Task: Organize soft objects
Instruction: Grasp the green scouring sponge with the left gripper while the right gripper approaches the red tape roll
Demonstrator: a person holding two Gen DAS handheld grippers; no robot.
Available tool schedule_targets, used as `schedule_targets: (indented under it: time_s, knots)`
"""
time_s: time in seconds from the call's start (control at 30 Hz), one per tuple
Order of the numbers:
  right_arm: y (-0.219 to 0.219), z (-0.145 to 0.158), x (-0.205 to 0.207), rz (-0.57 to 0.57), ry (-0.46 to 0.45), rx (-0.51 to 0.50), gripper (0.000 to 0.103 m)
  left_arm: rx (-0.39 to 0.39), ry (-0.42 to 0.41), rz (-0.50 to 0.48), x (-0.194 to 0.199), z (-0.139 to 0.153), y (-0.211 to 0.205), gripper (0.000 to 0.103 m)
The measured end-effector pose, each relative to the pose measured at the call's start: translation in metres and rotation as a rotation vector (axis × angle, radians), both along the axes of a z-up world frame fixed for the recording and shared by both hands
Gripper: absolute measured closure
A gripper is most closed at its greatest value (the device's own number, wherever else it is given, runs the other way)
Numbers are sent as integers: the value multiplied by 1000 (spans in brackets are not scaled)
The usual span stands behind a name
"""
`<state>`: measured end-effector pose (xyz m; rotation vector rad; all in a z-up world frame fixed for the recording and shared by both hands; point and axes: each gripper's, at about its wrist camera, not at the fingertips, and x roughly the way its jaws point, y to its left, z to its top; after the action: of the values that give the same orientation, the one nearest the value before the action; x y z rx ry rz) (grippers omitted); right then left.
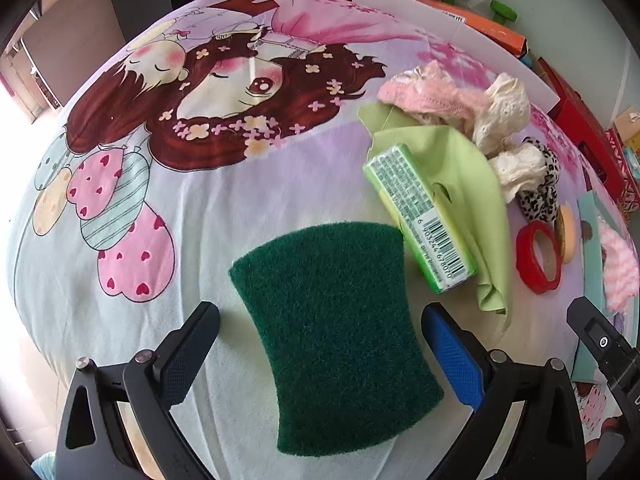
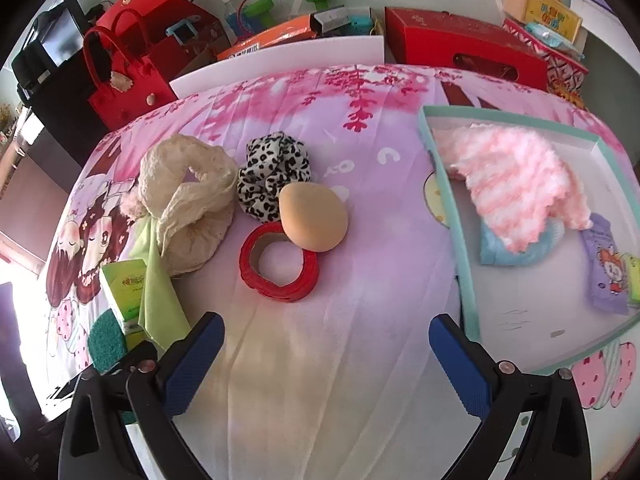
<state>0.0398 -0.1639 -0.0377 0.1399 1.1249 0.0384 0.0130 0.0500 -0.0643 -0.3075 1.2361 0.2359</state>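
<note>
Spread jaws of left gripper (image 1: 320,344) flank a green scouring pad (image 1: 332,340); right gripper (image 2: 326,354) gapes; soap box (image 1: 420,216) barcode starts 6 903244.

Coarse, matt dark-green fibre scouring pad (image 1: 336,340); glossy film-wrapped green rectangular packet (image 1: 420,218); smooth matt lime-green cloth (image 1: 468,168); printed cotton sheet (image 1: 160,320).

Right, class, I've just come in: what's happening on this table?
A person holds two grippers over a cartoon-print cloth. The left gripper is open around a green scouring pad; the right gripper hovers open near a red tape roll. A teal tray already holds a pink knitted cloth.
</note>
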Motion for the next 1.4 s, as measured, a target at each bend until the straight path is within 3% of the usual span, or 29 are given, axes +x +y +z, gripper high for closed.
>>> schedule_targets:
  time_s: [0.1, 0.3, 0.83, 1.13, 1.4]
  knots:
    - [3, -3, 3, 6, 8, -4, 0, 6, 2, -11, 0, -2, -1, 16]
    - [5, -5, 5, 9, 9, -11, 0, 1, -9, -27, 0, -2, -3, 27]
    - [18, -15, 15, 44, 6, -18, 0, -70, -65, 8, 3, 16, 15, 33]
    - [32, -24, 25, 68, -8, -73, 0, -82, -108, 34, 4, 18, 22, 35]
    - [35, -30, 33, 63, -19, -79, 15, -81, -106, 31, 5, 17, 20, 35]
